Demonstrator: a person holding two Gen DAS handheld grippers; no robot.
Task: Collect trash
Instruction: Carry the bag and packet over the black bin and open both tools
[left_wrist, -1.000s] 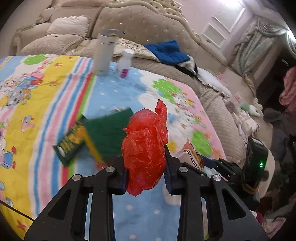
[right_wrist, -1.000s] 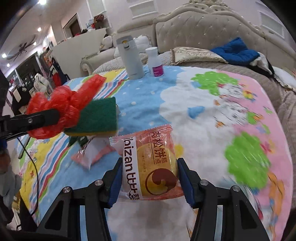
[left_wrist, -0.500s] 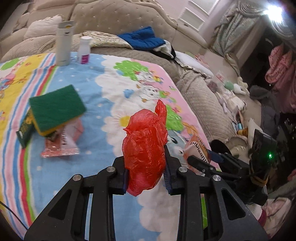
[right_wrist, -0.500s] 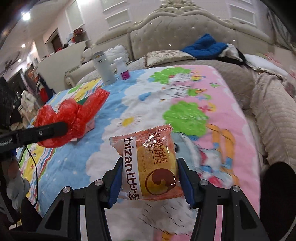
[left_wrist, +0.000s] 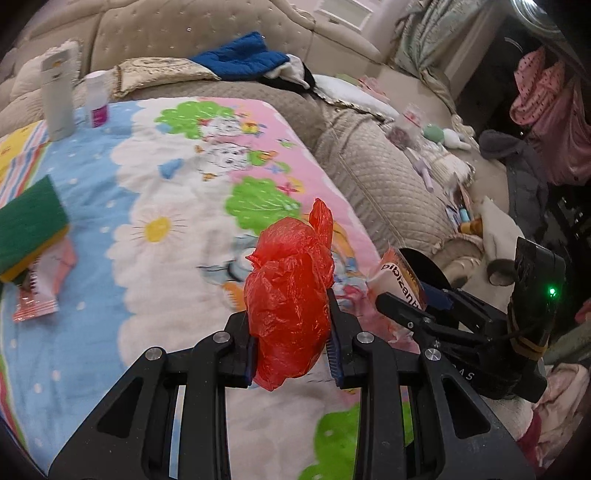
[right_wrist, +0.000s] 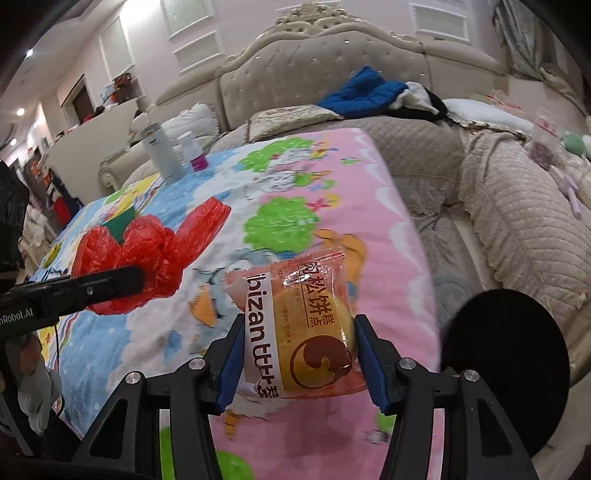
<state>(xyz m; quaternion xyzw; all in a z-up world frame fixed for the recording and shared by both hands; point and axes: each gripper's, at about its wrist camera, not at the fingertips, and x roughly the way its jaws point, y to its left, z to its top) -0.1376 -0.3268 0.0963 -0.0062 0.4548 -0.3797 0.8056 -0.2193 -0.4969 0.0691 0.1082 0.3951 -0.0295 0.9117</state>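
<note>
Between your left gripper's (left_wrist: 291, 350) blue pads: a crumpled red plastic bag (left_wrist: 290, 299), clamped, held above the cartoon blanket (left_wrist: 177, 192).
Your right gripper (right_wrist: 297, 358) pinches an orange snack packet (right_wrist: 303, 328) the same way, with a round black bin (right_wrist: 506, 365) just right of it. Farther ahead-left of your left gripper lie a green sponge (left_wrist: 27, 229) atop a pink wrapper (left_wrist: 40, 284); beyond, a grey flask (left_wrist: 57, 96) and small bottle (left_wrist: 96, 99) stand.

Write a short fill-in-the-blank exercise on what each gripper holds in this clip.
1. The left gripper is shut on a crumpled ____ plastic bag.
2. The right gripper is shut on a snack ____.
3. The sponge on the blanket has a ____ top.

Missing words: red; packet; green
</note>
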